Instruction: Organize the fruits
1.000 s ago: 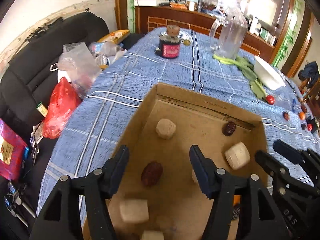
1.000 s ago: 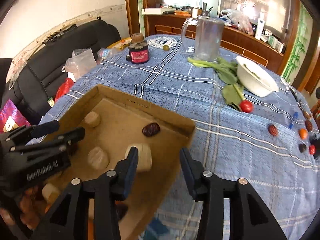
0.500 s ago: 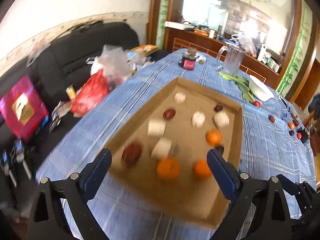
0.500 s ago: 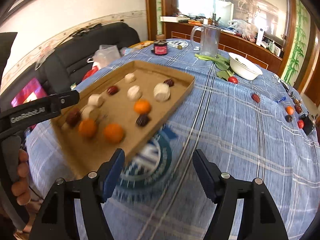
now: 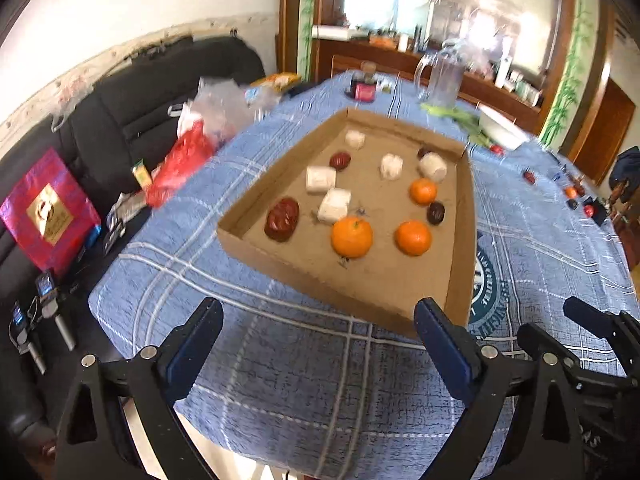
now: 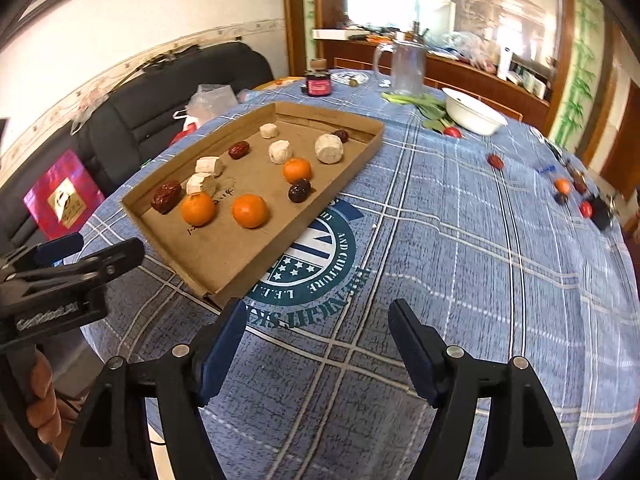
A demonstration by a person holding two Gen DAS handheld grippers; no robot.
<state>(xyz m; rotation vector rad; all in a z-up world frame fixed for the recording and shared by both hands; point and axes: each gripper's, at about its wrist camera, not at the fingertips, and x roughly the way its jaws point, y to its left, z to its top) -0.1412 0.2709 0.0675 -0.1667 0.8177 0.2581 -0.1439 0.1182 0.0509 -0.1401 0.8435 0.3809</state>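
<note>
A shallow cardboard tray (image 5: 460, 248) (image 6: 224, 264) lies on the blue checked tablecloth. It holds three oranges (image 5: 351, 237) (image 6: 250, 211), several dark red dates (image 5: 282, 218) (image 6: 166, 196) and several pale round cakes (image 5: 334, 205) (image 6: 329, 149). My left gripper (image 5: 316, 336) is open and empty, held back above the table's near edge, short of the tray. My right gripper (image 6: 318, 334) is open and empty over the cloth, to the right of the tray's near corner. The left gripper also shows in the right wrist view (image 6: 88, 252).
Loose small fruits (image 6: 495, 161) (image 6: 562, 186) lie on the cloth at the far right. A white bowl (image 6: 474, 111), greens, a glass jug (image 6: 404, 68) and a dark jar (image 6: 319, 84) stand at the far end. A black sofa with bags (image 5: 48, 208) lies left of the table.
Both grippers have drawn back and up from the tray, which now lies whole in view ahead. Both have opened wider and hold nothing.
</note>
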